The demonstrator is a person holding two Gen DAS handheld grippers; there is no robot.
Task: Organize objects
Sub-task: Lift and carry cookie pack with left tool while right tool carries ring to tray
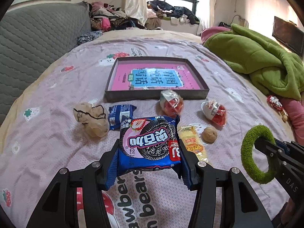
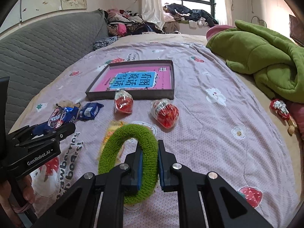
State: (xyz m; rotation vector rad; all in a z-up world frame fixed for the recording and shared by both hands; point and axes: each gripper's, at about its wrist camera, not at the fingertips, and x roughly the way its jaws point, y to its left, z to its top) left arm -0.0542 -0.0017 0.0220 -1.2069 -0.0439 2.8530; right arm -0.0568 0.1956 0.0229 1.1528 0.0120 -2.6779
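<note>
My left gripper [image 1: 149, 148] is shut on a blue cookie packet [image 1: 150, 140] and holds it above the bed; the packet also shows in the right wrist view [image 2: 58, 118]. My right gripper [image 2: 149, 148] is shut on a green fuzzy ring [image 2: 131, 159], which also shows at the right of the left wrist view [image 1: 256, 153]. A dark shallow box [image 1: 155, 95] with a pink book [image 1: 152, 77] inside lies ahead on the bed [image 2: 209, 133]. The box also shows in the right wrist view [image 2: 133, 95].
On the bedspread lie a small blue packet [image 1: 121, 112], a crumpled beige item [image 1: 91, 117], two red wrapped toys [image 1: 172, 102] [image 1: 215, 110], a yellow packet [image 1: 191, 142] and a walnut [image 1: 209, 134]. A green blanket [image 1: 256, 57] lies at right. A grey sofa [image 1: 38, 38] is at left.
</note>
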